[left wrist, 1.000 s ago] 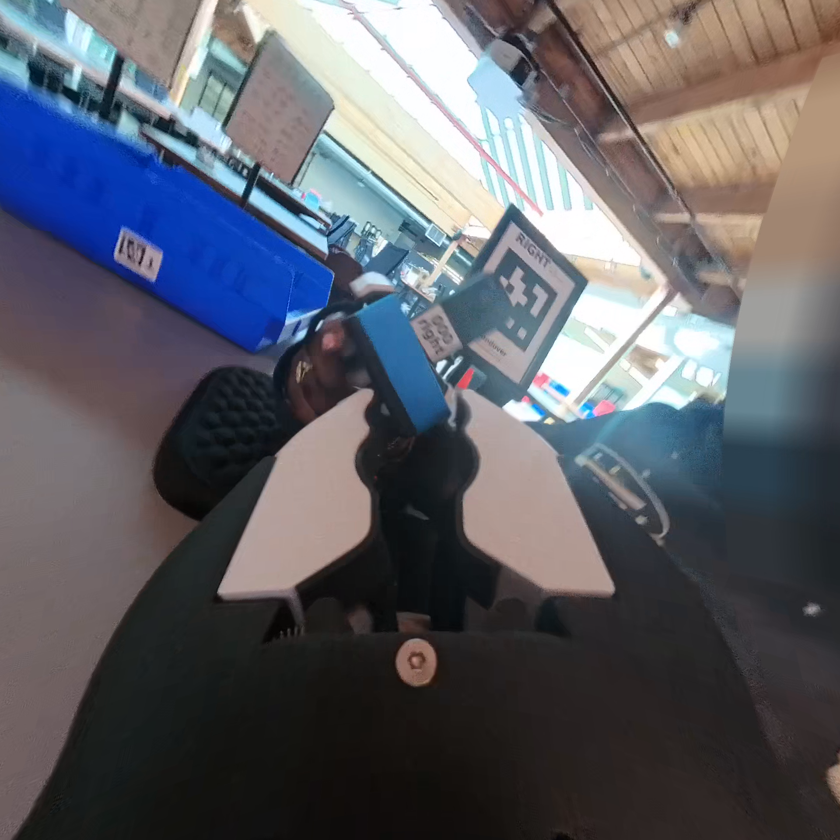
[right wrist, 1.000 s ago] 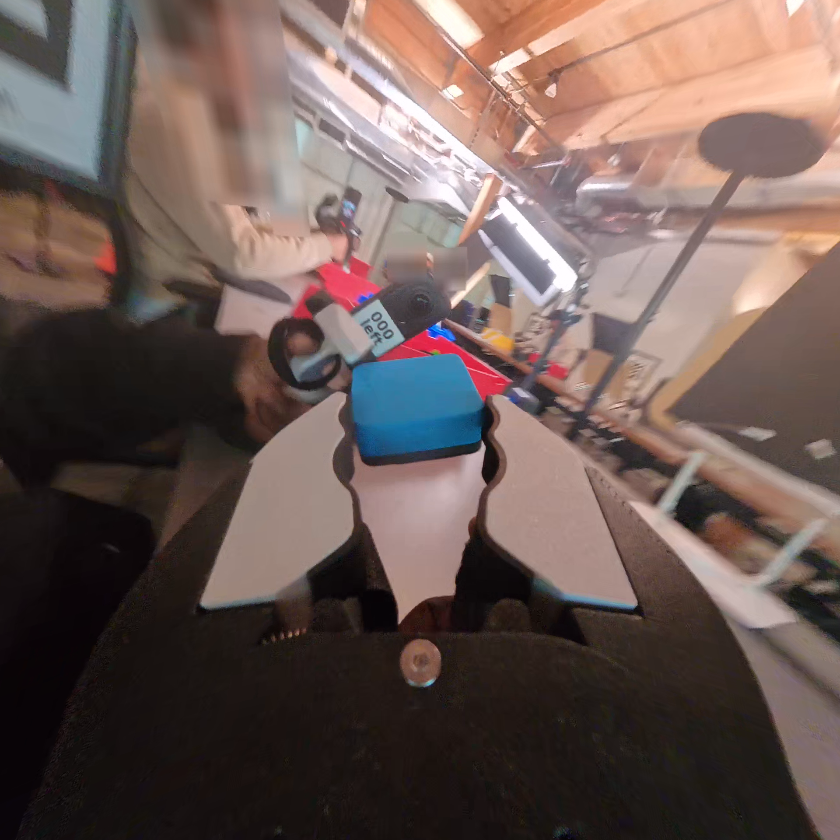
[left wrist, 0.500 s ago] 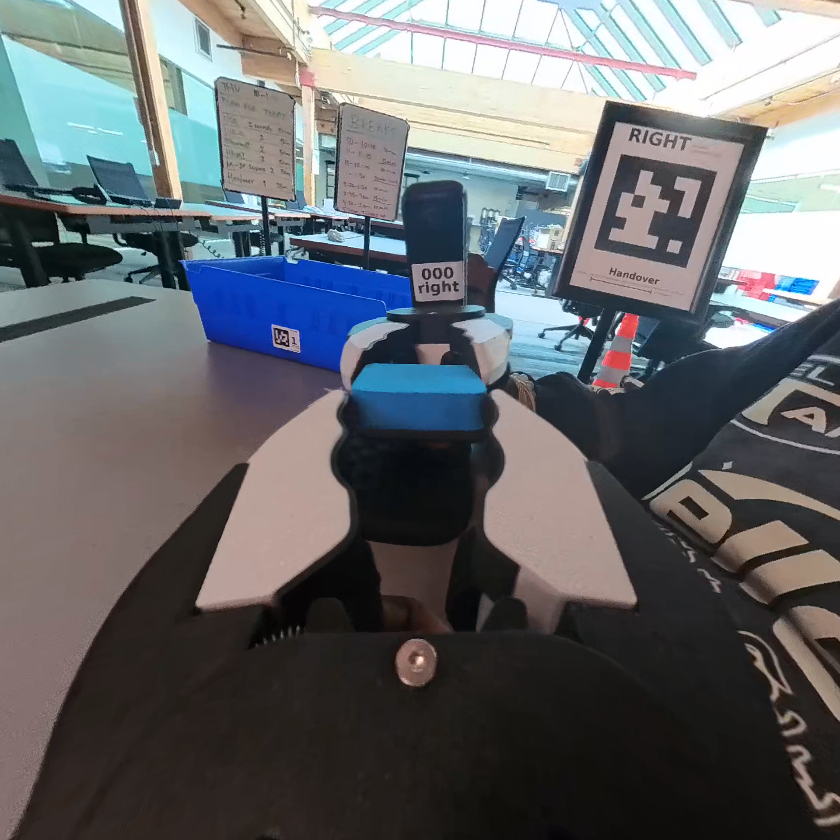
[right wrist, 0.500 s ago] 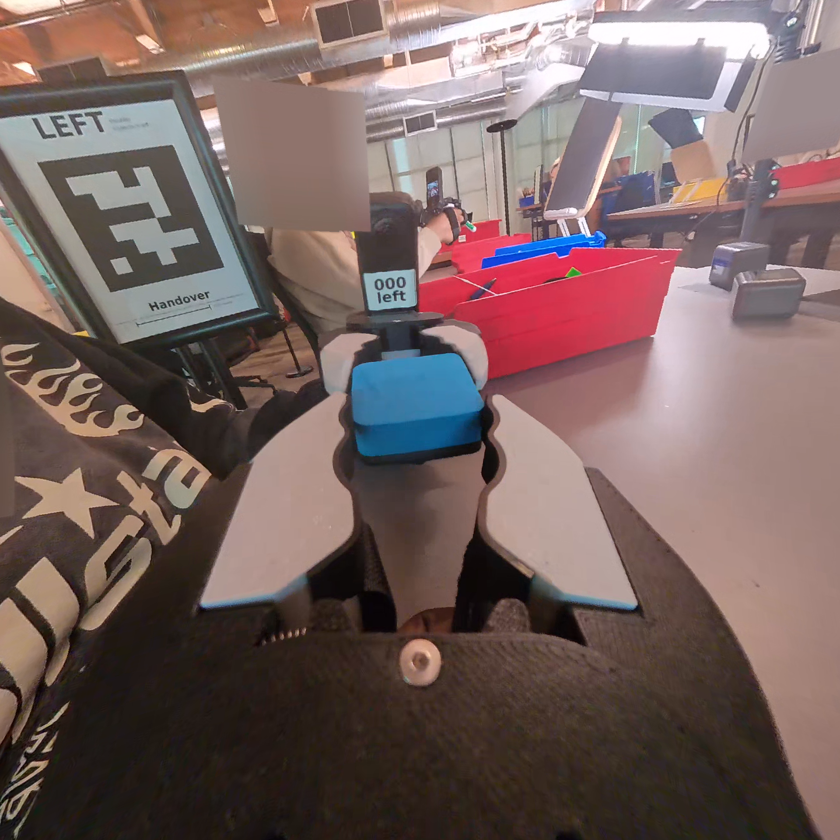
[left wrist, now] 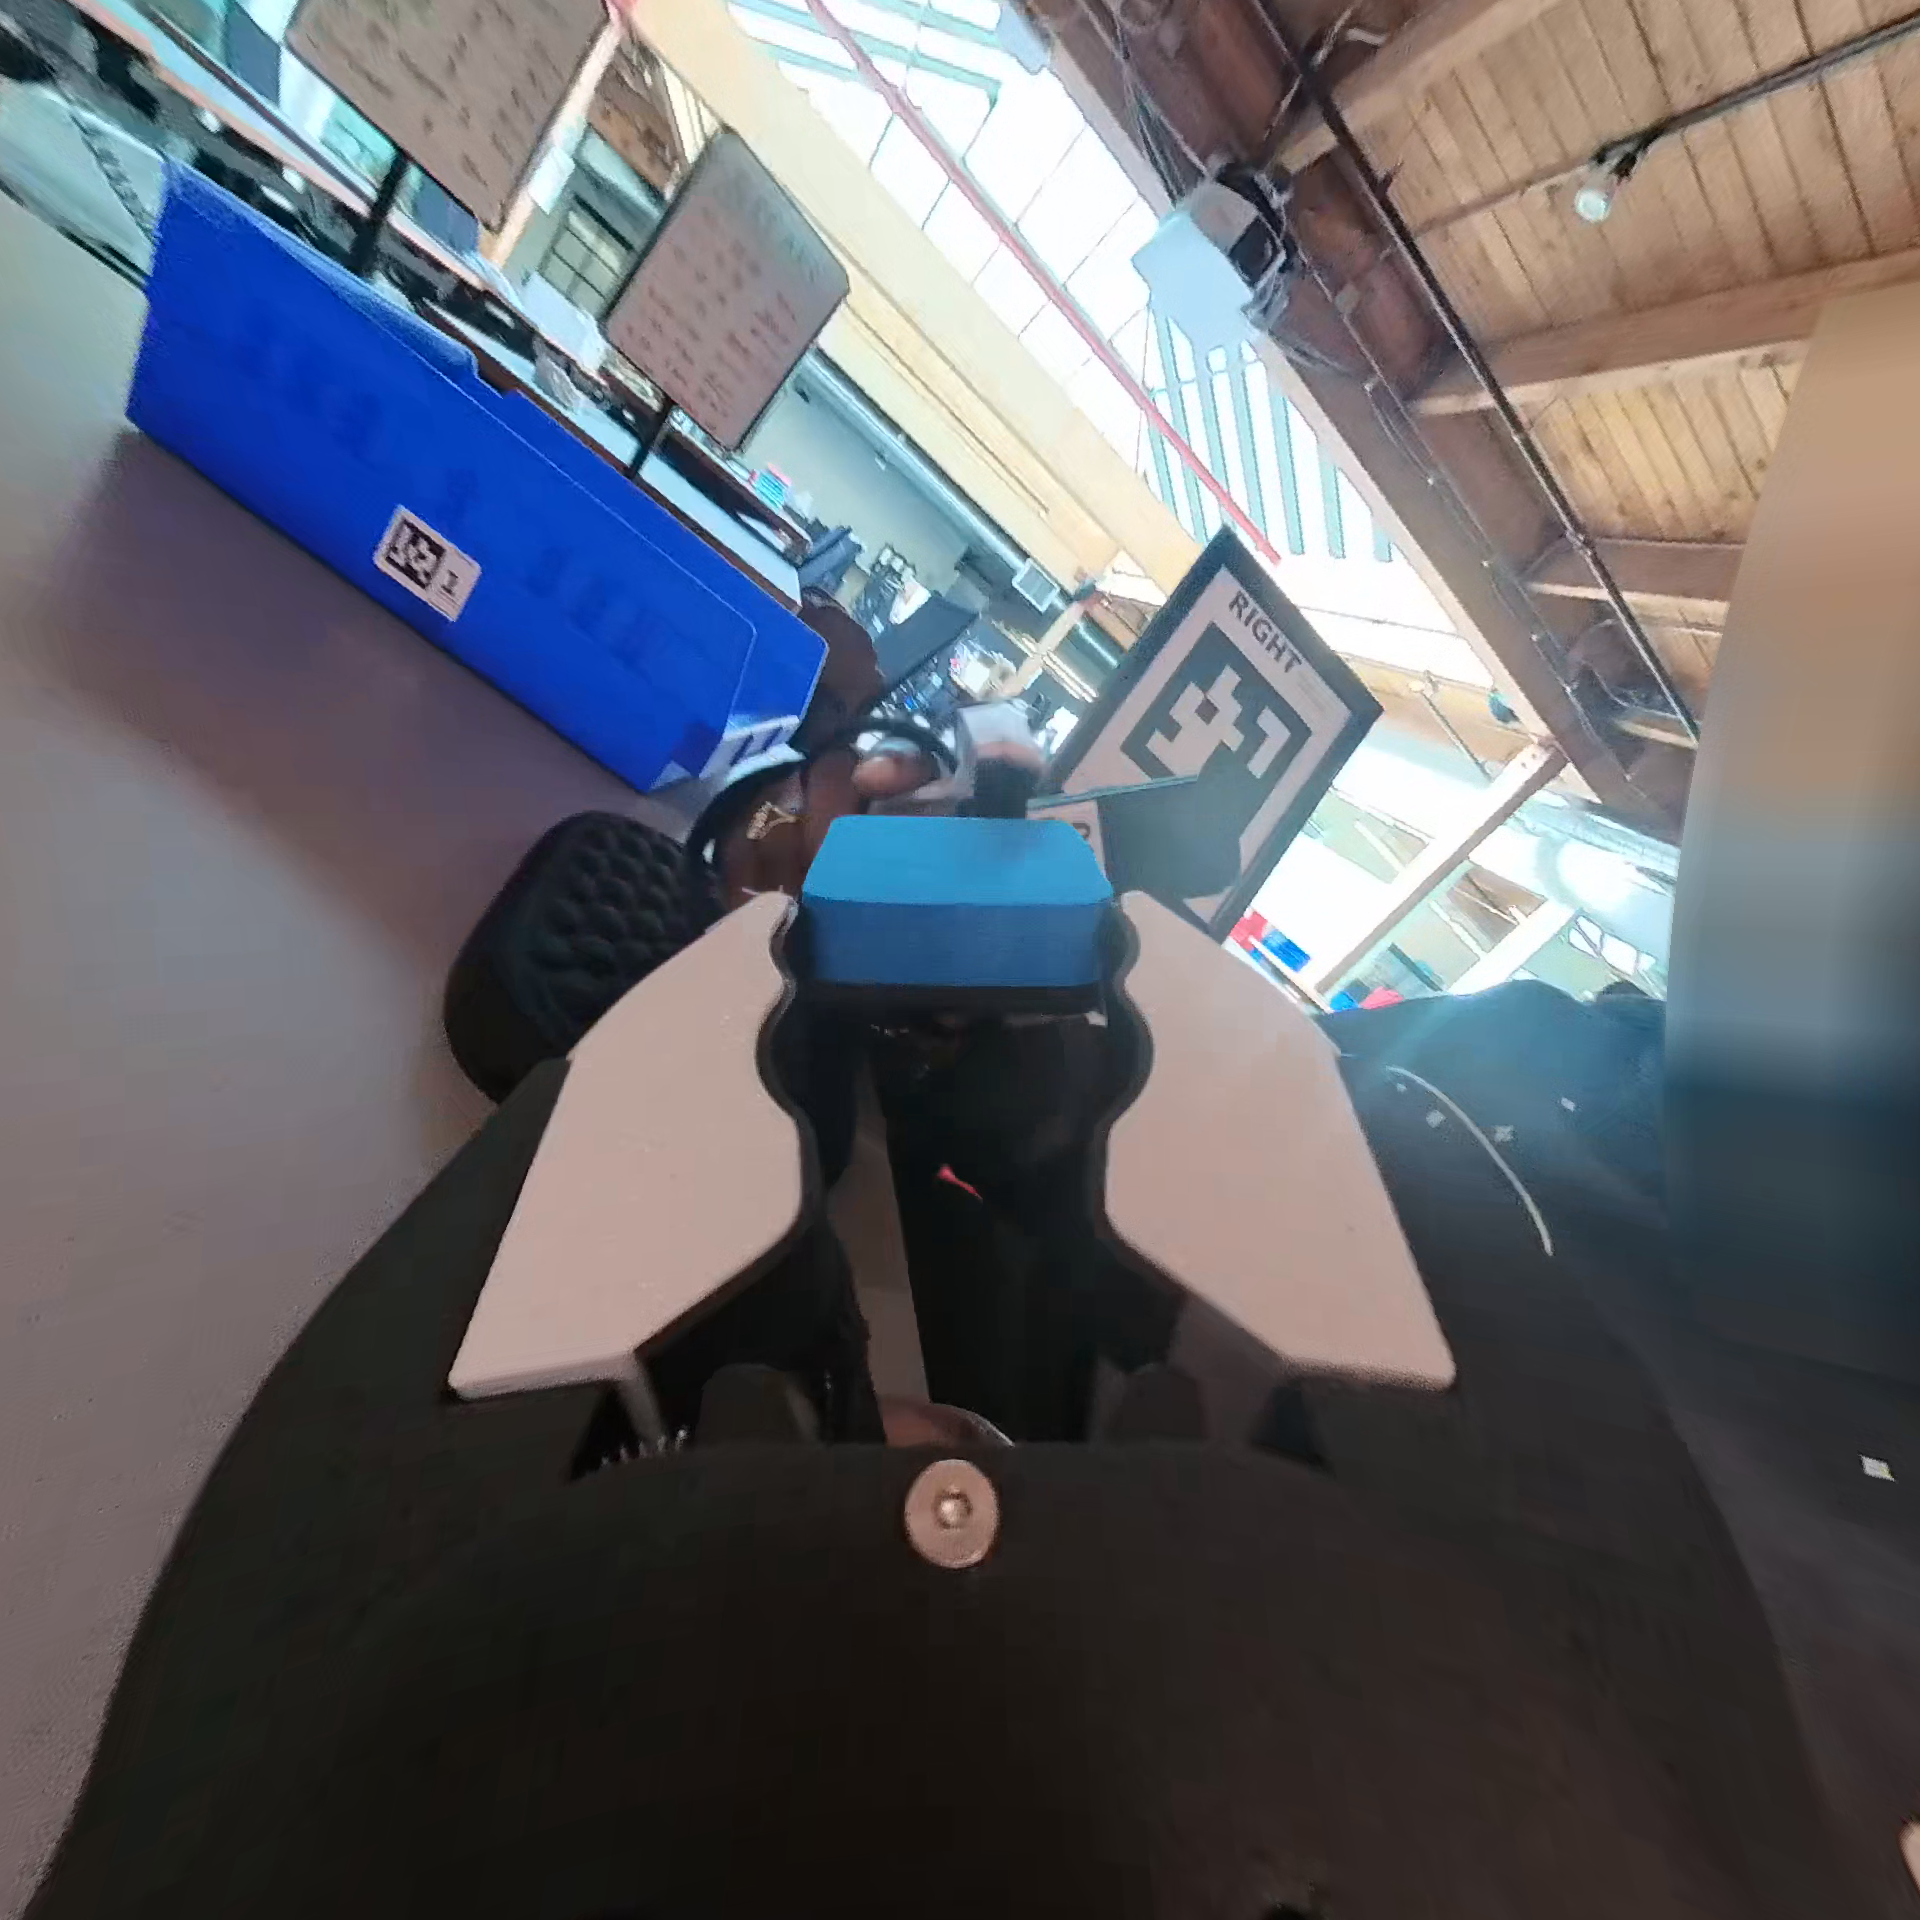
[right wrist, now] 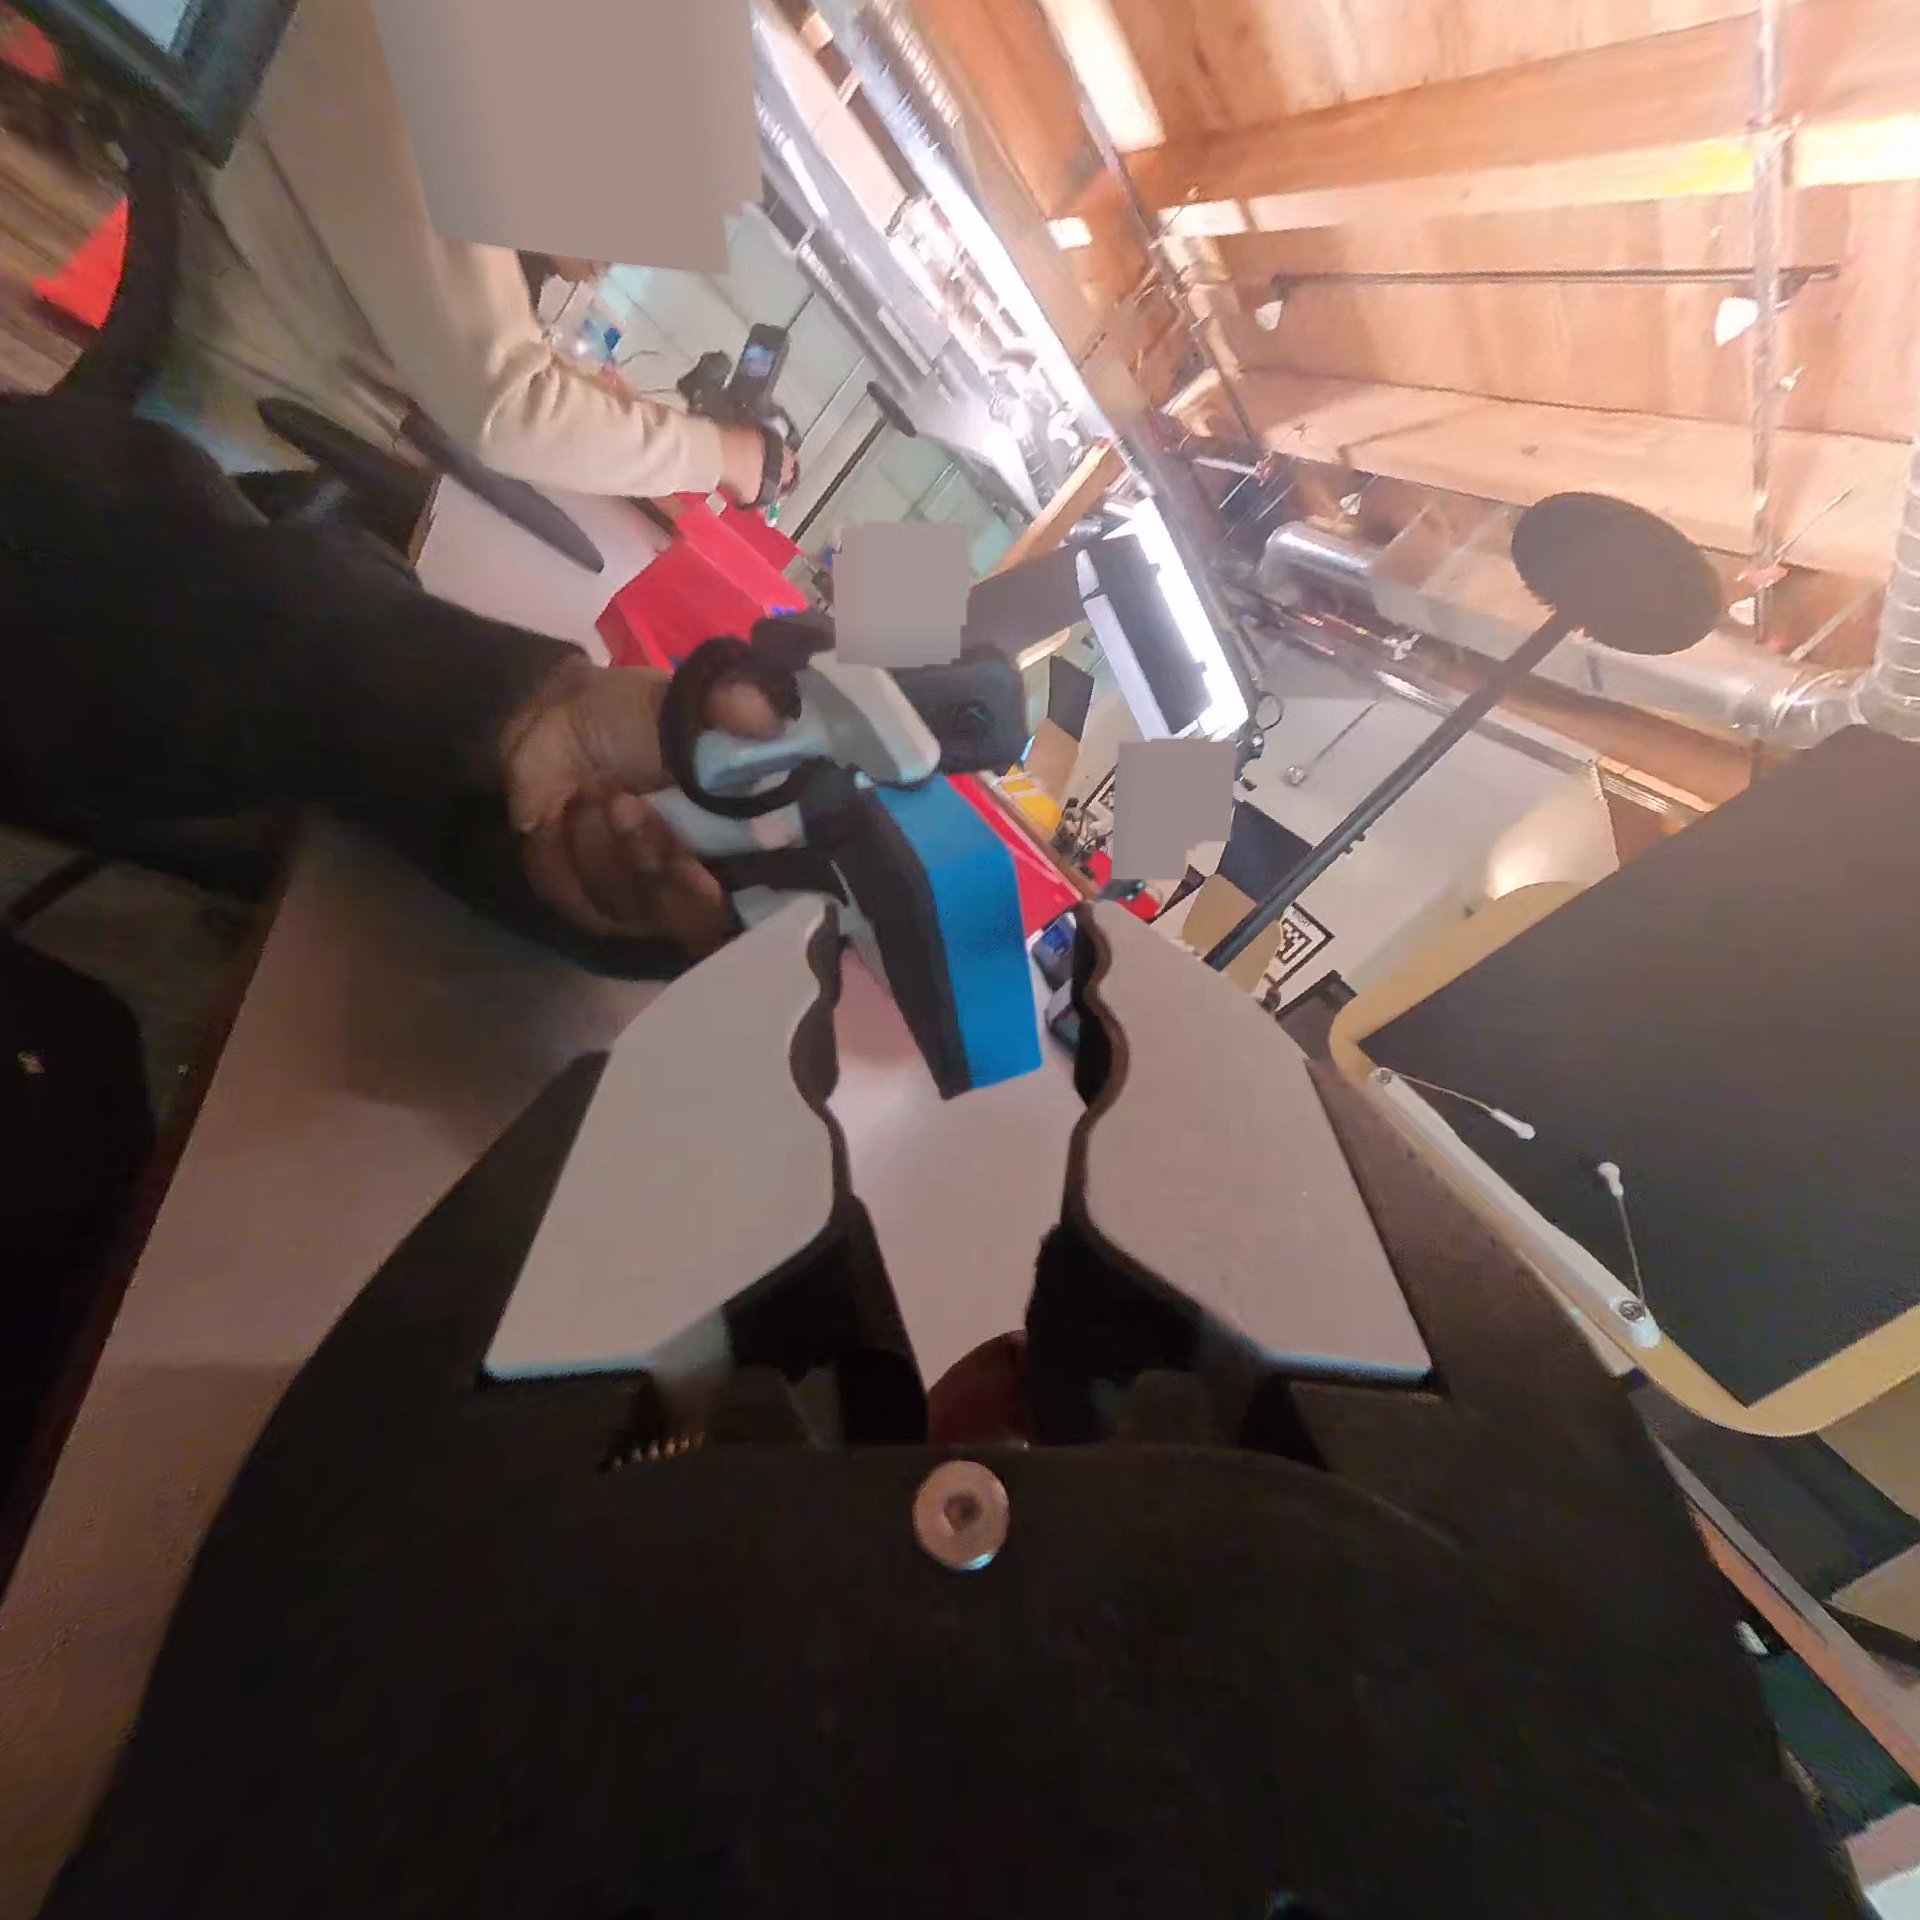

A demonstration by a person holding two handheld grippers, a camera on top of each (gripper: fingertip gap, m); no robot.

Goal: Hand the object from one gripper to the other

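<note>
left tool [left wrist: 951,925] clamps blue block [left wrist: 951,914] | right tool [right wrist: 951,971] released | grey table [left wrist: 208,831], blue bin [left wrist: 447,540], timber ceiling [left wrist: 1662,208]

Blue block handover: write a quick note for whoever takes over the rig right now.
Left claw: shut on the blue block, gripped at the fingertips.
Right claw: open, with a finger on either side of the tilted block and a gap on both sides.
Done: the block has passed from right claw to left.
Left: draw the right claw back clear of the block, above the grey table.
</note>
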